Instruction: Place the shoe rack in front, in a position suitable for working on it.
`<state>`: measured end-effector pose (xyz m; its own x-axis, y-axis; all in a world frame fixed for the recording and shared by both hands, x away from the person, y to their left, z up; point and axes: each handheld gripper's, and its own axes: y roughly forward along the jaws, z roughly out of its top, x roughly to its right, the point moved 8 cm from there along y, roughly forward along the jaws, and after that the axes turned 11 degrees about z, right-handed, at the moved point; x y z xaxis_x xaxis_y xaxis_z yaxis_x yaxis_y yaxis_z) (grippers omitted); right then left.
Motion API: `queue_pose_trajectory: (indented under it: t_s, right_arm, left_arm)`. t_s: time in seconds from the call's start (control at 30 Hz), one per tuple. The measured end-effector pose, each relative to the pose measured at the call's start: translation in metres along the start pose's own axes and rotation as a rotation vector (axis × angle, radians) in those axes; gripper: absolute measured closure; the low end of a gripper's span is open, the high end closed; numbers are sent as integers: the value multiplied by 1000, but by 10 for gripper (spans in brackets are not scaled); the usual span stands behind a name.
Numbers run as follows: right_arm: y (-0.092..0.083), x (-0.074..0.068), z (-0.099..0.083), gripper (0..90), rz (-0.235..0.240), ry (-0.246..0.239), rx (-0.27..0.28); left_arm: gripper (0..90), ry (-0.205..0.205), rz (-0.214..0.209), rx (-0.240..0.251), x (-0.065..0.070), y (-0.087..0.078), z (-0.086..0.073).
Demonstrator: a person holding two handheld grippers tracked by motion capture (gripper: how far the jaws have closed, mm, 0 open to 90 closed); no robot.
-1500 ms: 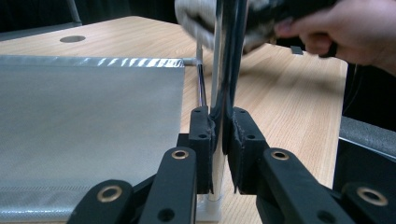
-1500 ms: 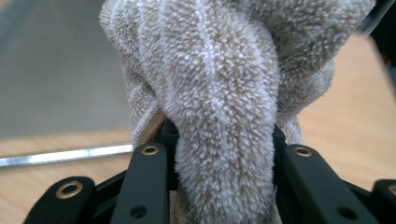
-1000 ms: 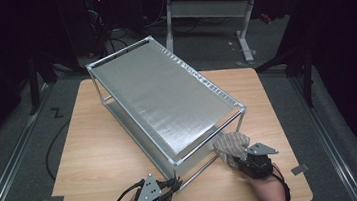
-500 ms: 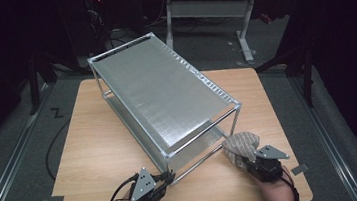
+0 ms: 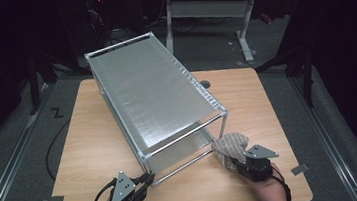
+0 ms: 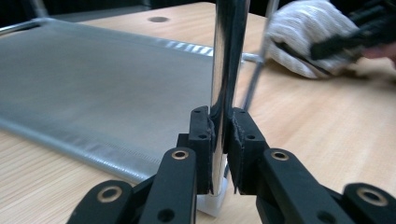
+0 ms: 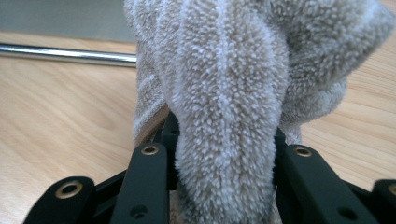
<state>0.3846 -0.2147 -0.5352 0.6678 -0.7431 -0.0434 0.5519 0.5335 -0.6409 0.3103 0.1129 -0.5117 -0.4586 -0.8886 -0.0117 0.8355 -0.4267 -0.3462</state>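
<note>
Since the metal rack (image 5: 154, 100) is the biggest thing on the wooden tabletop (image 5: 246, 98), I judge it first: a stiff, boxy frame of chrome tubes with ribbed sheet shelves, probably light for its size but awkward, and slick where polished. It stands skewed across the middle of the tabletop, one open end toward me. The corner post (image 6: 227, 56) nearest my left hand is the sensible hold, low near its white plastic foot, and my left gripper (image 6: 220, 140) has its fingers clamped on that round post there; a smooth tube could twist in the pads. Just right of the rack's near end, my right gripper (image 7: 224, 154) has its fingers pinched on a bunched terry cloth (image 7: 233, 84), soft, fluffy, limp, easily squeezed anywhere.
</note>
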Motion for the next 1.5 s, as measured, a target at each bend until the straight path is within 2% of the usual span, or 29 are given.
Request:
queue_pose_trajectory:
  t_s: [0.07, 0.2, 0.3, 0.4, 0.53, 0.6, 0.7, 0.73, 0.77, 0.9, 0.97, 1.07, 1.13, 1.2, 1.23, 1.33, 1.37, 1.4, 1.5]
  right_arm:
    - [5, -5, 0, 655, 14, -16, -15]
    - [12, -8, -3, 654, 36, -18, -46]
    - [15, -7, -1, 653, 42, -12, -43]
    - [14, -7, 4, 654, 34, -26, -22]
    - [4, -9, 25, 654, 13, -57, 58]
    - [1, -9, 30, 654, 10, -65, 80]
    - [-11, -11, 49, 655, -6, -82, 156]
    - [-21, -13, 62, 654, -22, -96, 212]
    - [-21, -13, 62, 654, -22, -96, 212]
    - [-43, -20, 86, 654, -43, -115, 333]
    - [-47, -22, 90, 655, -45, -119, 342]
    - [-42, -21, 87, 656, -35, -112, 322]
    - [-34, -18, 80, 656, -29, -97, 290]
    - [-22, -15, 65, 656, -22, -80, 227]
    - [-22, -15, 65, 656, -22, -80, 227]
    - [-7, -11, 46, 655, -5, -50, 143]
    - [4, -8, 32, 654, 14, -29, 71]
    - [4, -8, 32, 654, 14, -29, 71]
    - [20, -7, 12, 652, 45, 6, -34]
  left_arm:
    - [800, -27, 13, 8, -4, -1, -1]
    - [801, -11, 24, 2, -6, -1, -1]
    - [801, -16, 38, 3, -7, -3, -2]
    - [801, -18, 41, 4, -9, -6, -3]
    - [801, -12, 33, 3, -9, -8, -4]
    - [801, -13, 27, 3, -10, -8, -4]
    - [801, -13, 26, 7, -10, -8, -4]
    - [800, -13, 28, 7, -10, -8, -4]
    - [800, -13, 29, 7, -10, -9, -4]
    - [801, -15, 34, 12, -10, -10, -5]
    - [801, -15, 33, 7, -10, -12, -7]
    - [800, -21, 39, 17, -10, -12, -6]
    - [799, -23, 34, 15, -10, -11, -6]
    - [796, -27, 22, 11, -10, -10, -5]
    - [796, -25, 16, 8, -10, -10, -5]
    - [796, -22, 3, 3, -10, -9, -4]
    - [795, -26, 1, 3, -10, -9, -4]
    - [795, -29, -1, 3, -10, -8, -4]
    - [795, -27, 1, 1, -9, -8, -4]
